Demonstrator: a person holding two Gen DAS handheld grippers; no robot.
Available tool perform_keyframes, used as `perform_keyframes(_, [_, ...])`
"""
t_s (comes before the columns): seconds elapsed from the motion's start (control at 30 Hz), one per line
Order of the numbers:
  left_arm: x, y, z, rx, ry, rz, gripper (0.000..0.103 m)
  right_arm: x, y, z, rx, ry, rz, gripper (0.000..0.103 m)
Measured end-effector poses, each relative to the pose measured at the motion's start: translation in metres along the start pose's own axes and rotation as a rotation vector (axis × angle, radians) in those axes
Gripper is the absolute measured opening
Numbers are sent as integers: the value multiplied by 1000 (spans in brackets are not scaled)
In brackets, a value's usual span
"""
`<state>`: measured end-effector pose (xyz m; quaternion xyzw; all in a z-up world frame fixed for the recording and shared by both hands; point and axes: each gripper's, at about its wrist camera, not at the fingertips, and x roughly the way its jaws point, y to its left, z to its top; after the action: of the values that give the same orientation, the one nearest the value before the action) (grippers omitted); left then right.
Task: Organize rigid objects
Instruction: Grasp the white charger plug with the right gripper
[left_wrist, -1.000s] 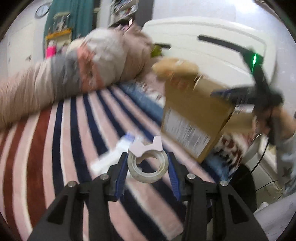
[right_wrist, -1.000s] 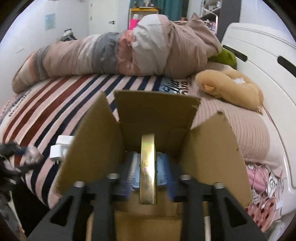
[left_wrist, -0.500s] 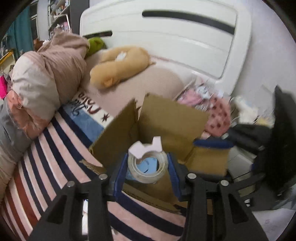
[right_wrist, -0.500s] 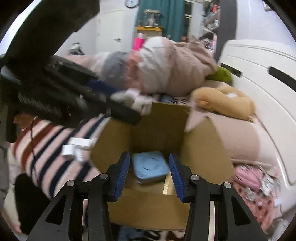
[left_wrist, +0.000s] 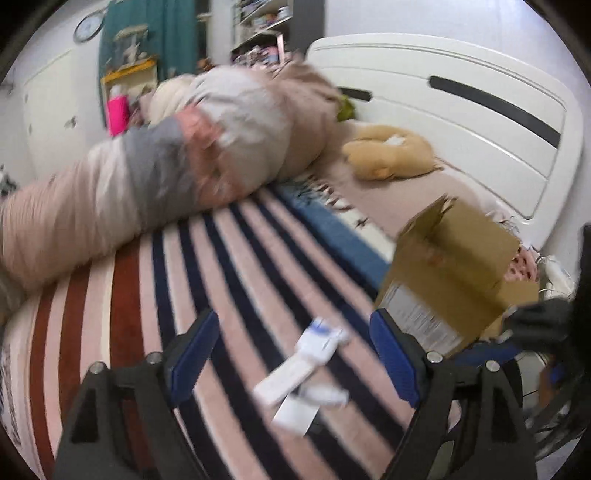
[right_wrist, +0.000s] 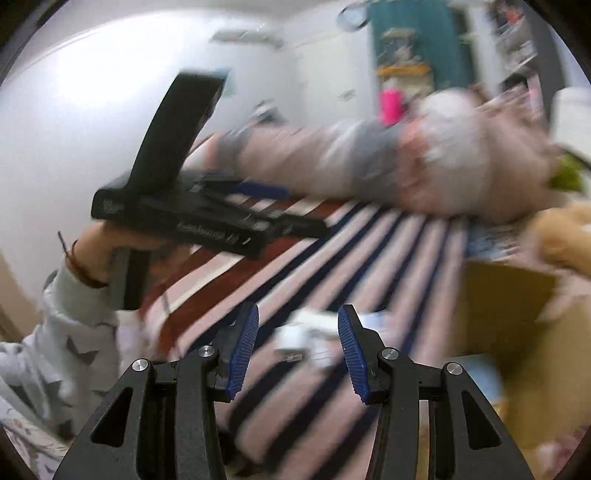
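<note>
My left gripper (left_wrist: 295, 354) is open and empty above the striped bedspread (left_wrist: 236, 273). Blurred white items (left_wrist: 306, 365), flat packets and a plug-like piece, lie on the stripes between and just beyond its fingers. The open cardboard box (left_wrist: 447, 273) stands to the right at the bed's edge. My right gripper (right_wrist: 297, 350) is open and empty, with the same white items (right_wrist: 306, 336) blurred between its fingertips. The box (right_wrist: 517, 332) is at the right in that view. The left gripper's black body (right_wrist: 207, 221) and the hand holding it show at upper left.
A rolled duvet (left_wrist: 177, 162) lies across the far side of the bed. A tan plush toy (left_wrist: 391, 155) rests by the white headboard (left_wrist: 461, 122). Pink spotted fabric (left_wrist: 524, 266) sits behind the box. The bed's edge runs along the bottom right.
The left gripper has let go of the tape roll and swung from over the box to the white items. The right gripper has swung left, away from the box. Both views are motion-blurred.
</note>
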<state>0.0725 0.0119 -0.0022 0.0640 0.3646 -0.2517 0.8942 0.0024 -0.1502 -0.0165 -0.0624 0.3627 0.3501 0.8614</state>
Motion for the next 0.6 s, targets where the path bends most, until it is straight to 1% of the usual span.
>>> perform_keyframes(0.1, [6,13,-23,-29,22,9,82,75,1,-24,49,119,53,41])
perform_keyframes(0.13, [8,15,-28,-36,27,8,82,92,-1,-31,57,141,57,41])
perform_keyframes(0.23, [10,24,-38,-58,29,-5,82,138,-6,-46,15,171,-34,41])
perform_keyframes(0.27, [10,24,-42,-61,29,-5,82,149,-7,-48,7,178,-47,43])
perform_keyframes(0.33, [10,27,-47,-63,33,9,82,160,-9,-48,-2,166,-80,43])
perform_keyframes(0.43, [14,36,-56,-90,44,24,82,172,-17,-44,-7,183,-142,42])
perform_keyframes(0.6, [16,49,-69,-127,55,42,82,186,-23,-40,-35,193,-143,46])
